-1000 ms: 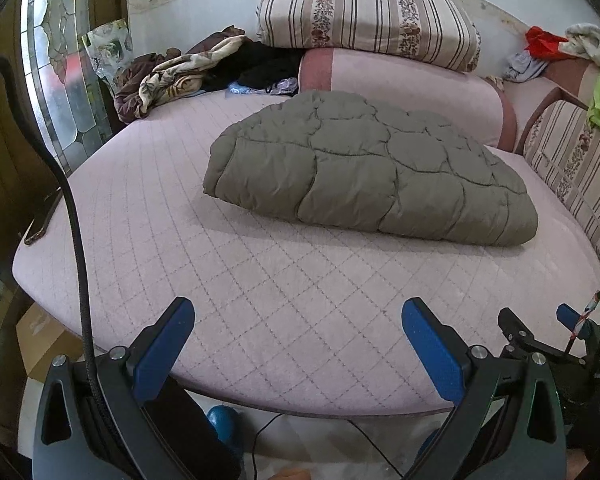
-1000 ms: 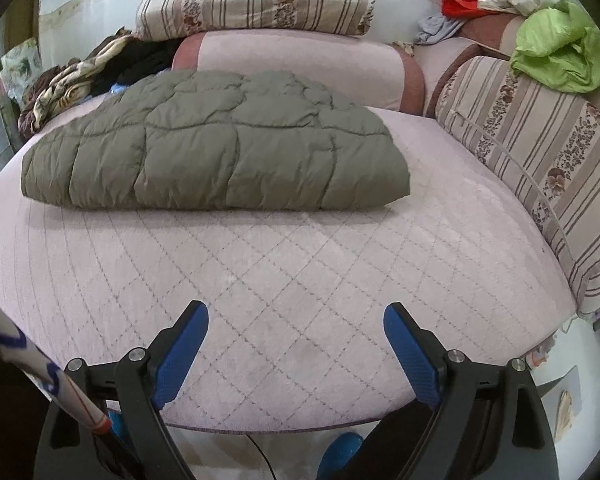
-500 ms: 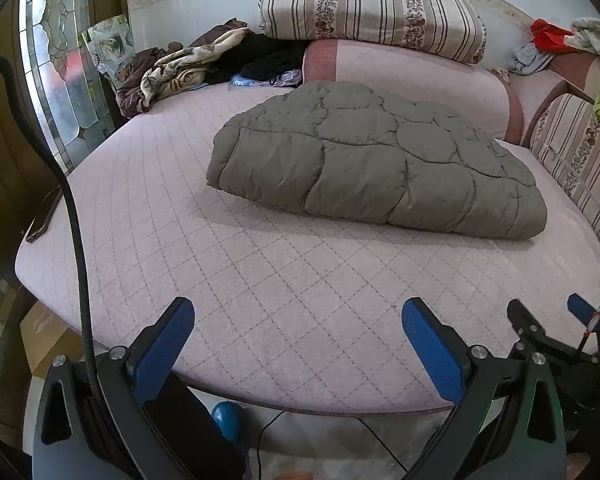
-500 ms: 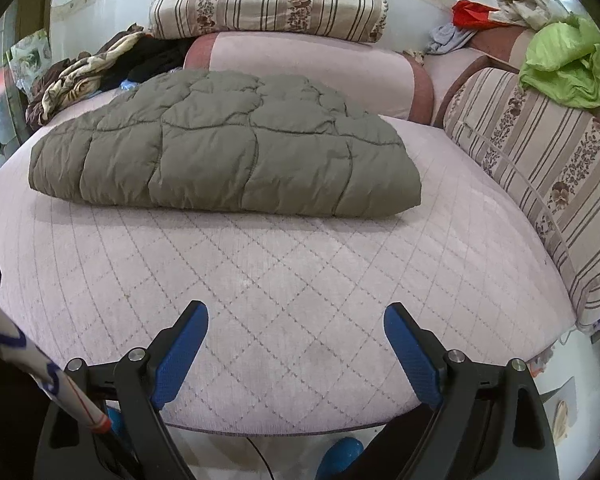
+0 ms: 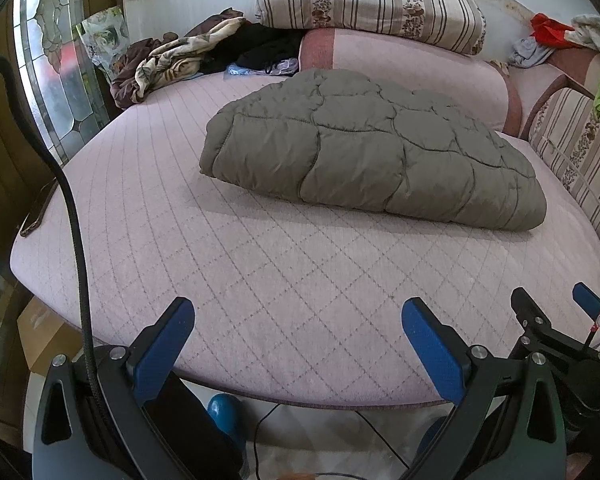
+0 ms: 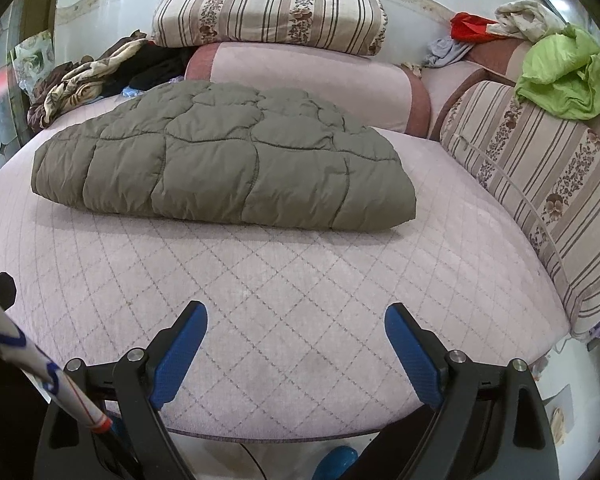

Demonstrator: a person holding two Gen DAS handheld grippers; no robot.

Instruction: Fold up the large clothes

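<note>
Both claws are spread wide with nothing between their fingers: the left claw [image 5: 298,322] and the right claw [image 6: 296,328] each hover over the near rim of the bed [image 5: 284,280], at about 6 o'clock in their own views. Each claw has two blue, ribbed pads on black arms, four pads in all. From the left wrist view the right claw's black frame also shows at 4 o'clock.

One garment matters: a single olive-grey quilted jacket [image 6: 220,164], folded into a puffy, rounded slab with stitched, cloud-like panels and a crinkled, matte shell. It lies on the bed toward 12 o'clock from both claws, well apart from them.

The bed is round-edged, covered in pale pink fabric stitched in a diamond grid. Behind the jacket, at 12 o'clock, sit two cushions: one striped floral pillow [image 6: 268,8] stacked on one pink bolster [image 6: 308,80]. A heap of rumpled clothes [image 5: 180,64] lies at 10 o'clock, and one bright green cloth [image 6: 564,76] drapes over a striped backrest at 2 o'clock. One black cable [image 5: 72,208] curves down the left side.

Compared with a second ago, the jacket sits a little lower and larger in both views; its fold is unchanged, and both claws remain equally wide.
</note>
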